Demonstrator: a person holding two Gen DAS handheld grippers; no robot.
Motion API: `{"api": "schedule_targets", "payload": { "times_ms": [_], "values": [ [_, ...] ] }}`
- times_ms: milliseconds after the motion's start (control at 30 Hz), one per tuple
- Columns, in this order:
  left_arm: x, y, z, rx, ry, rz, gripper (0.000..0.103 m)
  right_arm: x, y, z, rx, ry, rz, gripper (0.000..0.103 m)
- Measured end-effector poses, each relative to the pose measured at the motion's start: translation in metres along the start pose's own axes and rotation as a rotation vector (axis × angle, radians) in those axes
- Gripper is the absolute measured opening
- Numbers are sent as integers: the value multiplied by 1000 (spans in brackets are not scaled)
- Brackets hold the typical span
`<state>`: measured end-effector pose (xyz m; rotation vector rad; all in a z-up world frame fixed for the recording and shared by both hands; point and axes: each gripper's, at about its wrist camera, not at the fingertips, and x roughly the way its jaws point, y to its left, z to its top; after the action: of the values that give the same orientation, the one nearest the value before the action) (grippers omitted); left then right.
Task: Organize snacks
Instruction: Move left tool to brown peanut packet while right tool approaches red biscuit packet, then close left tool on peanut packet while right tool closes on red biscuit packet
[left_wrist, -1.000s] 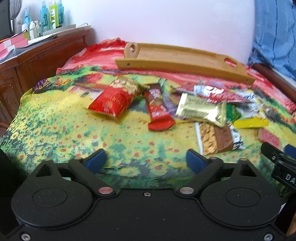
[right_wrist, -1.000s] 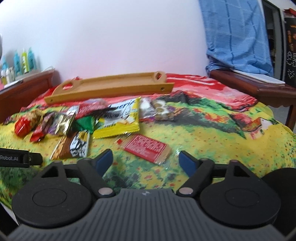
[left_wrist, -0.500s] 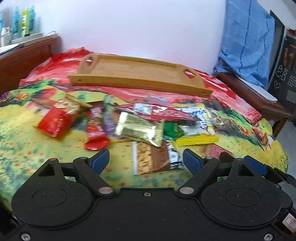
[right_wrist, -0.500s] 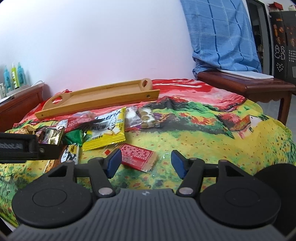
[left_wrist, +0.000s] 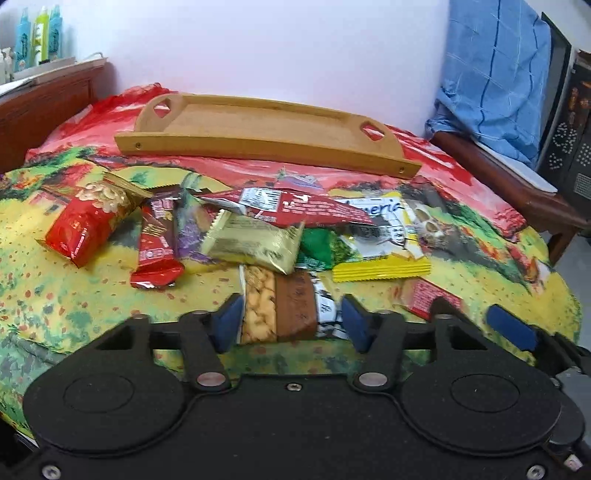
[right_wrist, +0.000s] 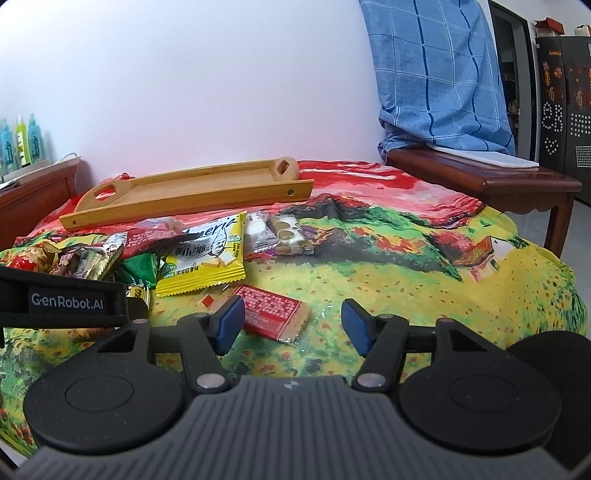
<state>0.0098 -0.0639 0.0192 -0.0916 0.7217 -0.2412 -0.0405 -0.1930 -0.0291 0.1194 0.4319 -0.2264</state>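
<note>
Several snack packets lie in a pile on the flowered cloth. A wooden tray (left_wrist: 258, 129) stands empty behind them, and shows in the right wrist view (right_wrist: 192, 192) too. My left gripper (left_wrist: 291, 323) is open, its blue pads either side of a brown peanut bar (left_wrist: 280, 306); I cannot tell whether they touch it. My right gripper (right_wrist: 291, 321) is open over a red cracker packet (right_wrist: 273, 314), which lies by the left pad. A gold packet (left_wrist: 255, 243), a red nut bag (left_wrist: 88, 221) and a yellow wafer packet (right_wrist: 207, 258) lie nearby.
A dark wooden cabinet (left_wrist: 44, 107) with bottles (left_wrist: 37, 33) stands at the left. A wooden bench (right_wrist: 480, 184) with blue checked cloth (right_wrist: 436, 77) stands at the right. The bare cloth to the right of the pile (right_wrist: 424, 277) holds nothing. The left gripper's body (right_wrist: 66, 302) shows at the right view's left edge.
Both grippers have moved in toward the packets. The left gripper's jaws have narrowed around the peanut bar. The right gripper's jaws stand a little wider over the red cracker packet.
</note>
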Motion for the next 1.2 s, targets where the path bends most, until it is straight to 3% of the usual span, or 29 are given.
{"api": "schedule_targets", "payload": {
  "times_ms": [233, 367, 533, 733, 967, 1200],
  "values": [
    [-13, 0, 6, 4, -15, -7, 48, 0, 1, 0, 3, 4, 9, 70],
    [-24, 0, 9, 29, -33, -3, 48, -1, 4, 2, -16, -3, 3, 82],
    [-30, 7, 11, 29, -28, 21, 48, -1, 16, 7, -54, -2, 2, 86],
    [-38, 18, 13, 9, -44, 29, 48, 13, 30, 15, -24, 84, -137, 93],
    [-45, 30, 18, -20, -65, 26, 48, 17, 42, 23, 30, 100, -139, 97],
    [-50, 36, 21, -35, -104, 26, 48, 23, 43, 22, 124, 142, -249, 97]
  ]
}}
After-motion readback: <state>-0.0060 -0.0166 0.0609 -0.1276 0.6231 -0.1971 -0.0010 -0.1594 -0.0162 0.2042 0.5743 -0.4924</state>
